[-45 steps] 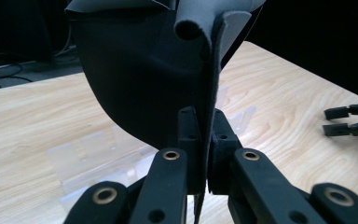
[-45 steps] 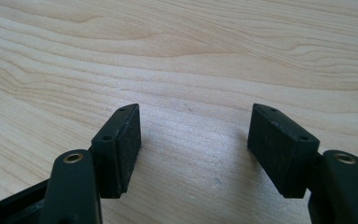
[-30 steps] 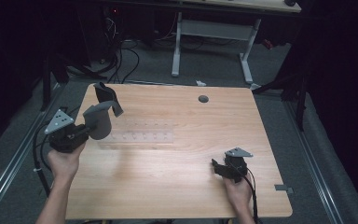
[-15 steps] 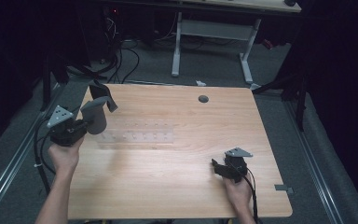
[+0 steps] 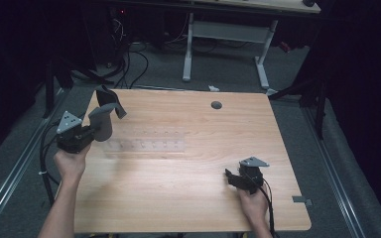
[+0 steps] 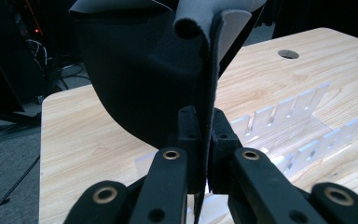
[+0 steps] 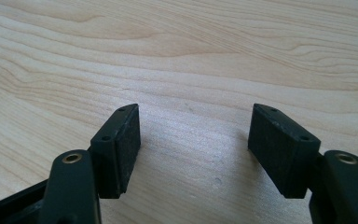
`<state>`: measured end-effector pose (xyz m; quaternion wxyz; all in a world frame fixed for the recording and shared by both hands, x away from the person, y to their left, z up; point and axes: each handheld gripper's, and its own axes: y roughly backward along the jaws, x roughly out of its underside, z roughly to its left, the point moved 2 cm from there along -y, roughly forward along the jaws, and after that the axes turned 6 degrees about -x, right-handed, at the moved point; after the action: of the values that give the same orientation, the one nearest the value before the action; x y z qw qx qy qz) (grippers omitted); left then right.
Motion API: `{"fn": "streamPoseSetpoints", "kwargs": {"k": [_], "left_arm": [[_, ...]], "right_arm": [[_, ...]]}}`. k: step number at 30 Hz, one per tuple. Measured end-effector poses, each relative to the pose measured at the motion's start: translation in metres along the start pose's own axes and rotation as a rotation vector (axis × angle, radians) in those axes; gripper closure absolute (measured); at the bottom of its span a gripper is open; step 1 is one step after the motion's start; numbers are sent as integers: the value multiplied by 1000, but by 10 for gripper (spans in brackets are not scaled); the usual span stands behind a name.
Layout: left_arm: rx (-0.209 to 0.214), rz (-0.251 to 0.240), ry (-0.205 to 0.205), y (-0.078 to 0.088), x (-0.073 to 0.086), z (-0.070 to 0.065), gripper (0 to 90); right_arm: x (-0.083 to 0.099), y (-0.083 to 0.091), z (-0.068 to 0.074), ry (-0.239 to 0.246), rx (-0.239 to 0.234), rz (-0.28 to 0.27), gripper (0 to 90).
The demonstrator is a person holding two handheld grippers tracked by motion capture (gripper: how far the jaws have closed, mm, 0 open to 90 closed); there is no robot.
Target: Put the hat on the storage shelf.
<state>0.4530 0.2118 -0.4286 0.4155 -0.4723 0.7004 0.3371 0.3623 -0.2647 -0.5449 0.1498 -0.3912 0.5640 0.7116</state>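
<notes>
Table: I see a light wooden top [image 5: 188, 198] with rounded corners.
Cable hole: a round grey grommet [image 5: 216, 105] sits near the far edge; I also find it in the left gripper view [image 6: 288, 54].
Far desk: a second desk's white legs [image 5: 188, 49] stand behind my table on the grey floor [image 5: 357, 163].
Cables: black leads [image 5: 139, 64] lie on the floor at far left.
Floor rails: metal tracks [image 5: 10, 173] run along both sides.

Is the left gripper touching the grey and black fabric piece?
Touching. In the left gripper view, the left gripper has both jaws closed on the thin edge of the fabric piece, with no gap on either side.
</notes>
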Motion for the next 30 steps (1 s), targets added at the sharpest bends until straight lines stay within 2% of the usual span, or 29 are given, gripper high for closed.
{"fn": "streamPoseSetpoints", "kwargs": {"k": [6,15,17,25,30], "left_arm": [[4,-1,19,-5,6,5,868],[-18,26,52,-7,22,16,866],[-18,20,63,-6,23,17,866],[-23,51,85,-2,26,16,856],[-43,66,99,4,30,21,857]], "right_arm": [[0,0,0,0,1,0,344],[0,0,0,-1,-1,-1,344],[0,0,0,-1,-2,-1,344],[0,0,0,0,0,1,344],[0,0,0,0,1,0,343]]}}
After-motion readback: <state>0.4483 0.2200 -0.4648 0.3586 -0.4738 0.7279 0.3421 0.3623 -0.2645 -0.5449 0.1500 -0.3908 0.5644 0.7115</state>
